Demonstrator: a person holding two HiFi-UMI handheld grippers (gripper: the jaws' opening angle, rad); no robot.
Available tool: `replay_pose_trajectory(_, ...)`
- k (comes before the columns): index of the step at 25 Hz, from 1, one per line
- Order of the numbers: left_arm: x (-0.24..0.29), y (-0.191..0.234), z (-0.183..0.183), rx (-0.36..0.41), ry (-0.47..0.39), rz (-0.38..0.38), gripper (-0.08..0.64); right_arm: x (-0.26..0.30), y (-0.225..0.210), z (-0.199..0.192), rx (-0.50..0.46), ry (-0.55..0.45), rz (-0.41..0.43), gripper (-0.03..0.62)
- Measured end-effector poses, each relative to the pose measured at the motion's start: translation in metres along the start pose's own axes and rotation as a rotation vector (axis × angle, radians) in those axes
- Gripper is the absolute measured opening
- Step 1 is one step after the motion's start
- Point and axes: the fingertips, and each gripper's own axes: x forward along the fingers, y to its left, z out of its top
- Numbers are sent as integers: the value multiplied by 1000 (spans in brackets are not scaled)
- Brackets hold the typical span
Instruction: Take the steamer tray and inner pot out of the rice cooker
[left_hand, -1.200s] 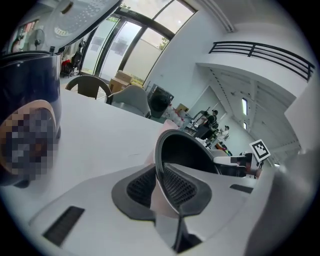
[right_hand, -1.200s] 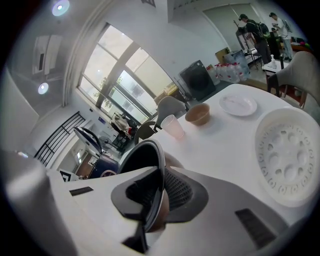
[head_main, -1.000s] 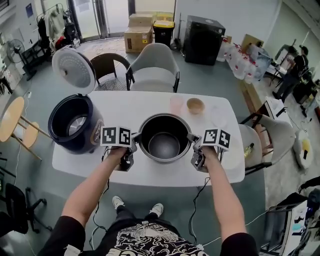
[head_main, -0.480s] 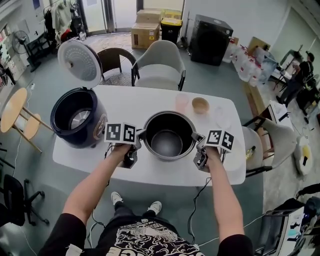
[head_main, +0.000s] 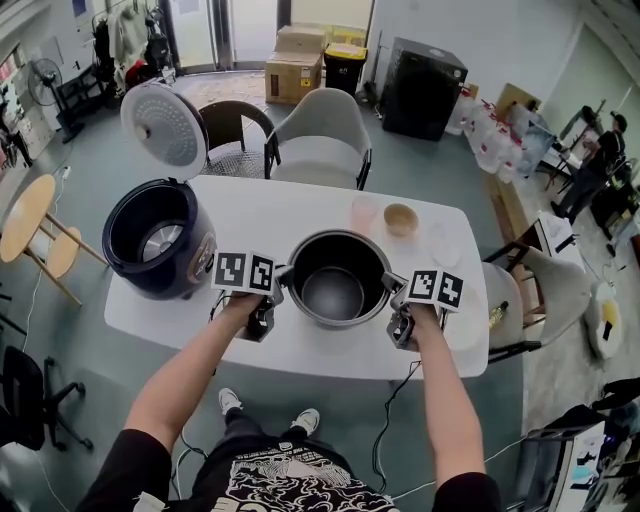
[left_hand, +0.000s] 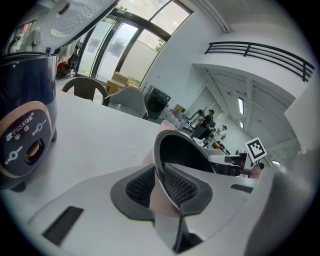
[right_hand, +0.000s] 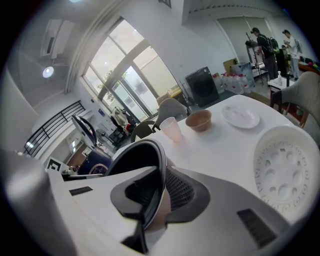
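The metal inner pot (head_main: 338, 278) is at the middle of the white table (head_main: 300, 350), empty and upright. My left gripper (head_main: 279, 283) is shut on the pot's left rim, and the thin rim (left_hand: 161, 150) runs between its ribbed pads. My right gripper (head_main: 393, 291) is shut on the right rim (right_hand: 161, 165) in the same way. The dark blue rice cooker (head_main: 160, 240) stands at the table's left end with its lid (head_main: 165, 130) raised and its cavity empty. The white perforated steamer tray (right_hand: 287, 170) lies on the table to the right of my right gripper.
Behind the pot stand a pink cup (head_main: 362, 212), a brown bowl (head_main: 401, 218) and a small white plate (right_hand: 241, 116). Two chairs (head_main: 320, 140) are at the table's far side and another (head_main: 535, 285) at its right end. The cooker's front panel (left_hand: 25, 140) is close on my left.
The pot and both grippers keep their places on the table. Only the head view has shifted a little.
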Motion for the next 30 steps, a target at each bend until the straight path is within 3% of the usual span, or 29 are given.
replay_pose_trajectory(7,-8,0,11,49,-18,34,71,-9,2,14,-125,-45,-52,67)
replay_pose_trajectory(12,-28,-15,28,159,-72,67,62,-24,34,35,-231,-113,-43,66)
replay_pose_trajectory(22,-127,-37,91,326,-315,76,28,-55,180,60,-427,-314,59,35)
replay_pose_trajectory(30,-225,-8,126,462,-470,125,15,-69,283,51,-553,-451,37,14)
